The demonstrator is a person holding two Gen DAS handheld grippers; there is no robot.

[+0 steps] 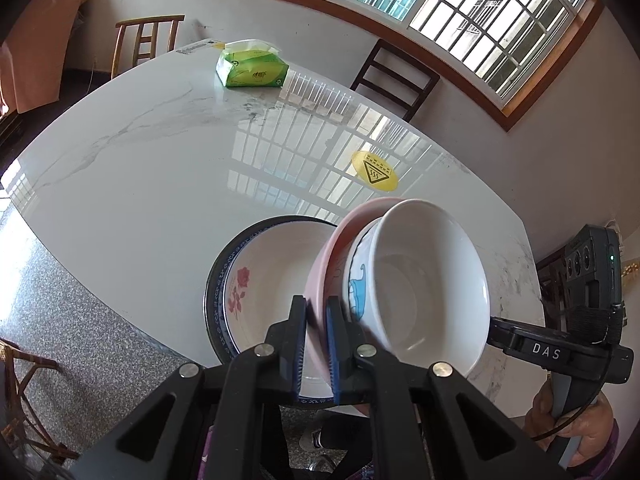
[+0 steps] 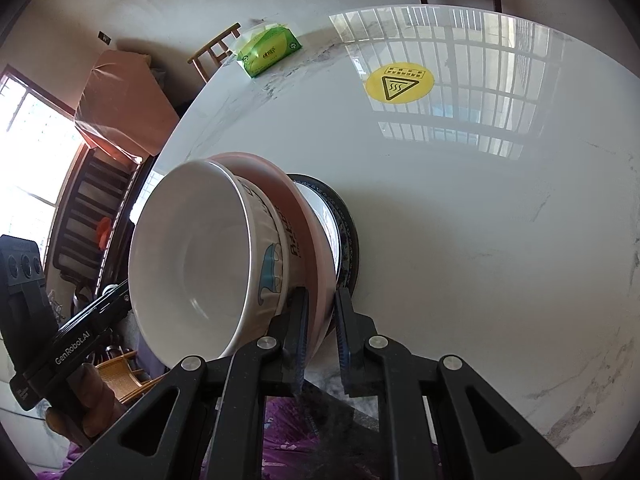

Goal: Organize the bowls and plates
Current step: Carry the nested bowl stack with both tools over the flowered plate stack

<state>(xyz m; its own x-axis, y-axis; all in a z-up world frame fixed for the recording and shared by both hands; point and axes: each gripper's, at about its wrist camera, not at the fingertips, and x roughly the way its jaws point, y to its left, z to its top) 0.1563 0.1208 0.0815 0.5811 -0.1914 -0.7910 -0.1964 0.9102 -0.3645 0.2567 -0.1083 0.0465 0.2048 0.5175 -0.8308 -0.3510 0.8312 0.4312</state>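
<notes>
A pink plate (image 1: 329, 254) carries a white bowl (image 1: 420, 280) with a blue cartoon print on its side. My left gripper (image 1: 316, 322) is shut on the plate's near rim. In the right wrist view my right gripper (image 2: 322, 318) is shut on the opposite rim of the same pink plate (image 2: 308, 216), and the white bowl (image 2: 192, 264) leans towards the left. Just beyond and under them, a blue-rimmed plate (image 1: 256, 276) with a red rose print lies on the table; its dark edge (image 2: 347, 236) shows past the pink rim.
The white marble table (image 1: 140, 180) holds a green tissue pack (image 1: 251, 66) at the far side and a round yellow warning sticker (image 1: 375, 171). Wooden chairs (image 1: 394, 76) stand behind it. The near table edge runs just below the plates, with speckled floor beyond.
</notes>
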